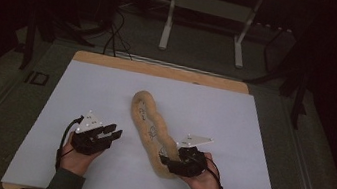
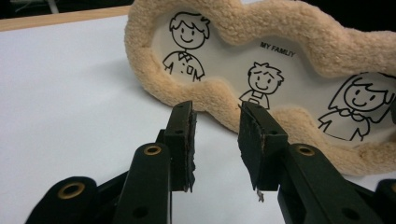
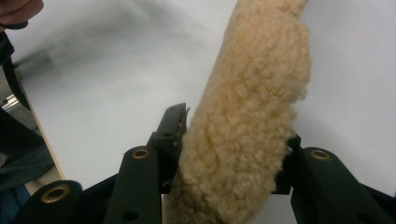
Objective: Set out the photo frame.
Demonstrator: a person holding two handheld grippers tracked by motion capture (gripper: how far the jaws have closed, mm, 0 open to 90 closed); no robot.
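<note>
One plush picture frame (image 1: 151,128), wavy and tan, stands propped on the white surface (image 1: 81,91) near its middle, showing three cartoon figures and the words "MY FAMILY". The right hand-held gripper (image 1: 169,164) is clamped on the frame's near end, its jaws pressed into the fleecy rim (image 3: 243,154), holding it up on edge. The left hand-held gripper (image 1: 112,133) sits just beside the frame, jaws apart with nothing between them, aimed at the lower rim (image 2: 219,105). The step in hand looks like steadying the frame for a second grip. The next move likely calls for easing the left jaws forward around that rim, then closing. Count: one frame, two grippers, two hands.
</note>
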